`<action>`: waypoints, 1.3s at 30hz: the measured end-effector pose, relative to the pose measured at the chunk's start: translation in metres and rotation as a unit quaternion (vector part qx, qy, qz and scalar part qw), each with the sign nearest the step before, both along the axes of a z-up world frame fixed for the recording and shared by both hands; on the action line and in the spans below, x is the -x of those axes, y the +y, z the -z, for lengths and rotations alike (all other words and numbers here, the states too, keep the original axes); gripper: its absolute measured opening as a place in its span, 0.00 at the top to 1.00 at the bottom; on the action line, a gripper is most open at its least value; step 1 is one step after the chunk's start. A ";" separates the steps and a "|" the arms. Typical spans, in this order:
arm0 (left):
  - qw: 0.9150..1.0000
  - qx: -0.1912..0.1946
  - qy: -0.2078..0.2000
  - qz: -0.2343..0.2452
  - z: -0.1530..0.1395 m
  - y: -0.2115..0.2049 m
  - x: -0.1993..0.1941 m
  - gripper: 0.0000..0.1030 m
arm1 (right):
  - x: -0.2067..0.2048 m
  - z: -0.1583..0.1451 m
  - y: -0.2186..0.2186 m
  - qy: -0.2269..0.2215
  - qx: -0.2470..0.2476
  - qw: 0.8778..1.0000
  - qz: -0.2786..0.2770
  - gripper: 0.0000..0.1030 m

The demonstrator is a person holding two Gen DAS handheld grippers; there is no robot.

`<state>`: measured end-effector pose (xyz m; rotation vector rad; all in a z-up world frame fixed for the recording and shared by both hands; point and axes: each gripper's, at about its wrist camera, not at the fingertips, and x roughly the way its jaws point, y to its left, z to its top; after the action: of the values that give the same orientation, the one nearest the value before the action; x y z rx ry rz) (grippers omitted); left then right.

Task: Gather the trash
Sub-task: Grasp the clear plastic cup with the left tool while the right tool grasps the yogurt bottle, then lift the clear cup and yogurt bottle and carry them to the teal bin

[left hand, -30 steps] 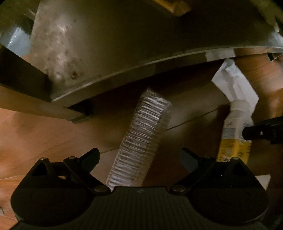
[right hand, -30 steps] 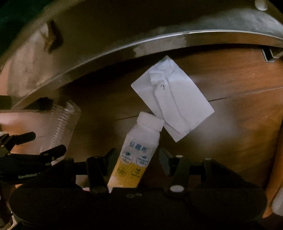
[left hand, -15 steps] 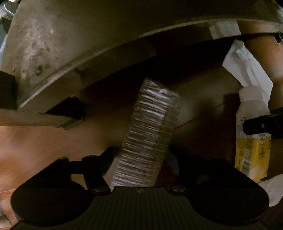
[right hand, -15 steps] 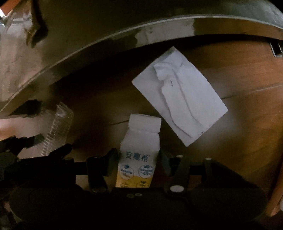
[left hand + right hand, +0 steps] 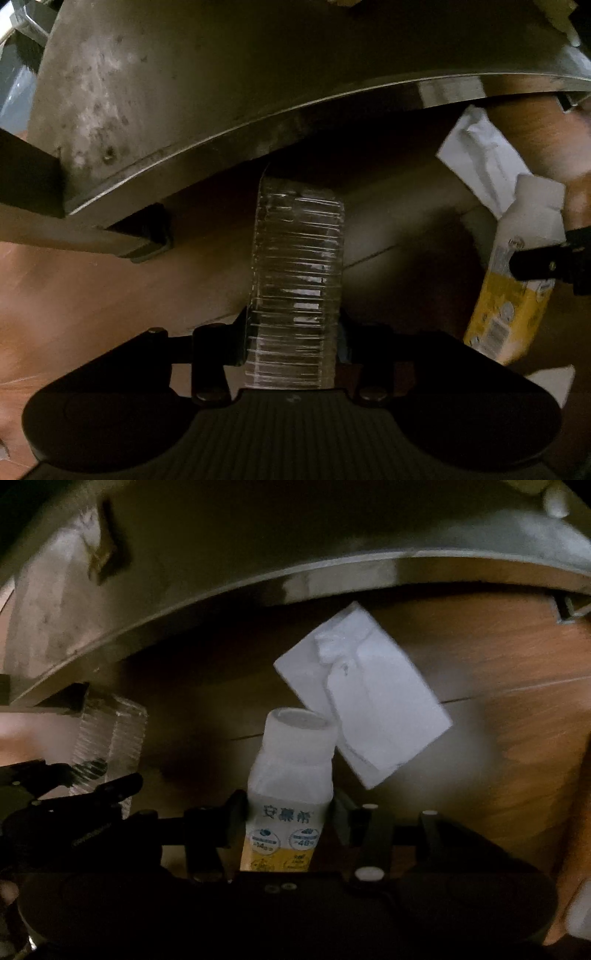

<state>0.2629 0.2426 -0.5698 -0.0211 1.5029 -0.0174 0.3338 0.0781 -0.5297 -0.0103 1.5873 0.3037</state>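
A clear ribbed plastic cup (image 5: 297,258) lies on the wooden floor, and my left gripper (image 5: 291,339) is closing with both fingers against its sides. The same cup (image 5: 110,731) shows at the left of the right wrist view. A white bottle with a yellow label (image 5: 291,760) sits between the fingers of my right gripper (image 5: 290,812), whose jaws are closing and touch it on both sides. From the left wrist view the bottle (image 5: 517,280) appears at the right, tilted. A white sheet of paper (image 5: 369,694) lies flat just beyond the bottle's cap.
A large grey metal body with a curved rim (image 5: 258,122) overhangs the floor just beyond the cup and the paper. Its dark foot (image 5: 147,240) stands at the left. A small white scrap (image 5: 554,380) lies at the right, and a metal bracket (image 5: 569,609) sits far right.
My left jaws have gone from wide apart to pressing on the cup, which has turned from slanted to straight between them. The right jaws narrowed onto the bottle, whose cap now tips up.
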 end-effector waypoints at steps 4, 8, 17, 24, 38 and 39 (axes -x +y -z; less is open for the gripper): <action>1.000 0.006 -0.006 0.020 -0.028 -0.016 0.007 0.59 | 0.003 -0.026 -0.016 -0.017 -0.007 1.000 0.003 0.55; 0.999 0.015 -0.011 0.047 -0.065 -0.029 0.013 0.59 | 0.010 -0.063 -0.035 -0.039 -0.017 0.999 -0.001 0.56; 0.994 0.029 -0.050 0.088 -0.187 -0.068 0.009 0.59 | 0.024 -0.174 -0.072 -0.118 -0.049 0.991 -0.039 0.56; 0.988 0.026 -0.128 0.085 -0.298 -0.100 0.014 0.59 | 0.051 -0.281 -0.101 -0.212 -0.078 0.969 -0.096 0.56; 0.950 0.036 -0.304 0.066 -0.506 -0.194 0.057 0.59 | 0.124 -0.472 -0.212 -0.354 -0.087 0.923 -0.122 0.56; 0.946 0.037 -0.316 0.068 -0.520 -0.203 0.060 0.59 | 0.128 -0.482 -0.220 -0.365 -0.087 0.919 -0.119 0.56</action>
<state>0.2030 0.0400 -0.0501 0.0266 0.8580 -0.1777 0.2055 -0.1416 -0.0479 -0.1626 0.8101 0.5575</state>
